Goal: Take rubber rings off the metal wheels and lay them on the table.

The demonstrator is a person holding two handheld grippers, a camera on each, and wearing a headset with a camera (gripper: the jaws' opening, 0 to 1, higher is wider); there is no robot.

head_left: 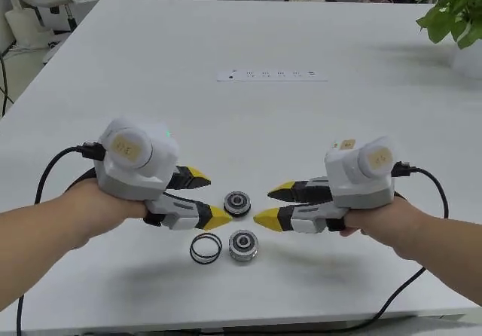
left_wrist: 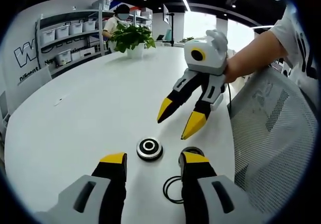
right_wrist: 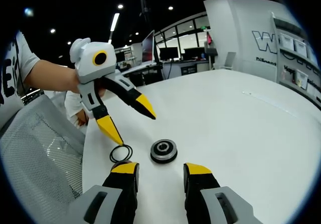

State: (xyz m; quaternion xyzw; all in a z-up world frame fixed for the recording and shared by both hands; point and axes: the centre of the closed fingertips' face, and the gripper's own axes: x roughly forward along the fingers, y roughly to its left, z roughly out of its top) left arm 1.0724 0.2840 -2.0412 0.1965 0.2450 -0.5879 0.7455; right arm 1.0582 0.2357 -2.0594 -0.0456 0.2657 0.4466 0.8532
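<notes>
On the left, my white-and-grey left gripper with yellow-tipped black jaws hovers just above the white table. Its jaws are spread apart and hold nothing. Just below it, thin black rubber rings lie flat on the tabletop, overlapping, so part of the job looks done. Beside them sits a small round grey metal wheel that seems bare. A second, darker-rimmed metal wheel rests between the two sets of tips and, I judge, still carries rubber. On the right, my matching right gripper points inward with its jaws also parted and empty. I reckon I am lining up on that second wheel. Next, one gripper should pin the wheel while the other pinches the ring's edge and peels it off.
</notes>
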